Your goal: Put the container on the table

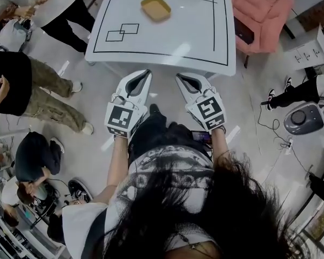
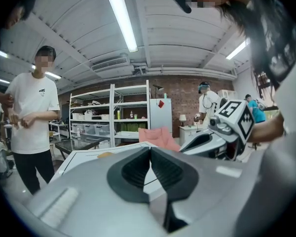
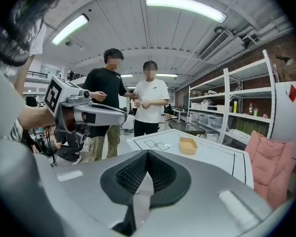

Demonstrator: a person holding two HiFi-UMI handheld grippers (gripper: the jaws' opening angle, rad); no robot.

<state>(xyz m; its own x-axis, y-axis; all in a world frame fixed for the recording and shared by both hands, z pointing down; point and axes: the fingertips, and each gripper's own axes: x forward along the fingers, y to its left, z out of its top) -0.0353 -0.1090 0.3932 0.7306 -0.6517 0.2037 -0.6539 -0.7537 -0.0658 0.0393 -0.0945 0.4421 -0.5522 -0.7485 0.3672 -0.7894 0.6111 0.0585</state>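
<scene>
A shallow yellow container (image 1: 156, 8) sits on the far middle of the white table (image 1: 205, 42), inside its black outline. The right gripper view shows the same container (image 3: 188, 145) well ahead of the jaws. In the left gripper view it is only a thin yellow sliver (image 2: 105, 155) on the tabletop. My left gripper (image 1: 143, 74) and right gripper (image 1: 182, 79) hang side by side just short of the table's near edge. Both are shut with nothing between the jaws and far from the container.
A pink armchair (image 1: 257, 8) stands right of the table. Several people (image 1: 21, 85) stand or crouch on the floor to the left. Cables and a grey round device (image 1: 302, 117) lie at the right. Shelving (image 3: 237, 107) lines the brick wall.
</scene>
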